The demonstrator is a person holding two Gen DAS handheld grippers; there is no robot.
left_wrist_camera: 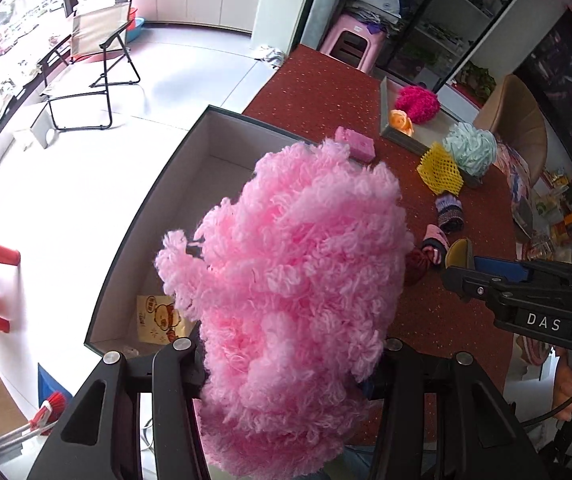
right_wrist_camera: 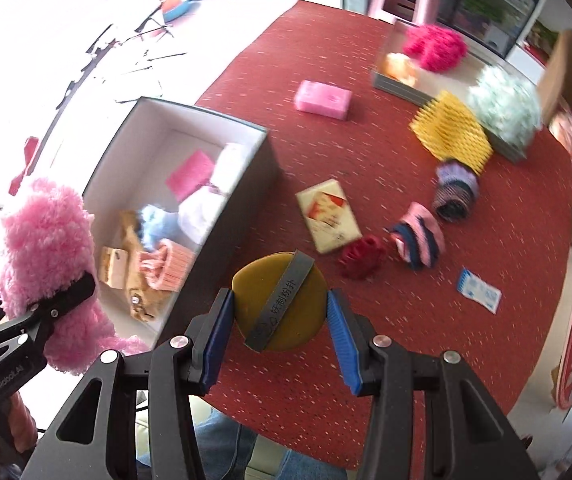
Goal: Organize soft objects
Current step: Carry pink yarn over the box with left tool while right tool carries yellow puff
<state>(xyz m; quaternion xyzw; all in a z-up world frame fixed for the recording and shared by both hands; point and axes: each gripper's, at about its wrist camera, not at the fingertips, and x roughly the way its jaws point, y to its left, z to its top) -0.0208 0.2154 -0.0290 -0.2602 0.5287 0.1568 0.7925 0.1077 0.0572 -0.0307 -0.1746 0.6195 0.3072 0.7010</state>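
The left tool point(right_wrist_camera: 67, 294) was clamped on a fluffy pink yarn ball point(left_wrist_camera: 298, 300), which hid most of the fingers in the left wrist view; from the right wrist view the ball hung in the air at the near end of the open grey box point(right_wrist_camera: 265, 160), partly past its rim toward the person. The right tool point(right_wrist_camera: 281, 314) gripped a mustard-yellow round puff point(right_wrist_camera: 275, 304) by its edges between the blue pads point(right_wrist_camera: 217, 332), a grey strap crossing its face, and held it above the red worktop point(right_wrist_camera: 326, 400) just beside the box's long wall. The box already held a pink cloth point(right_wrist_camera: 190, 175), something white and a few other soft pieces, mostly toward its far end and middle. Judged from this, the step was to drop both items into the box. To do it well, the left tool ought to have carried the ball further over the interior before opening, since its bulk could catch the rim and roll off onto the floor. The puff, thin and light, would have gone in best released low, over a bare patch of the box floor. The loose socks point(right_wrist_camera: 418, 236) and the yellow mesh sleeve point(right_wrist_camera: 452, 128) lay well apart from both tools, not yet sorted.
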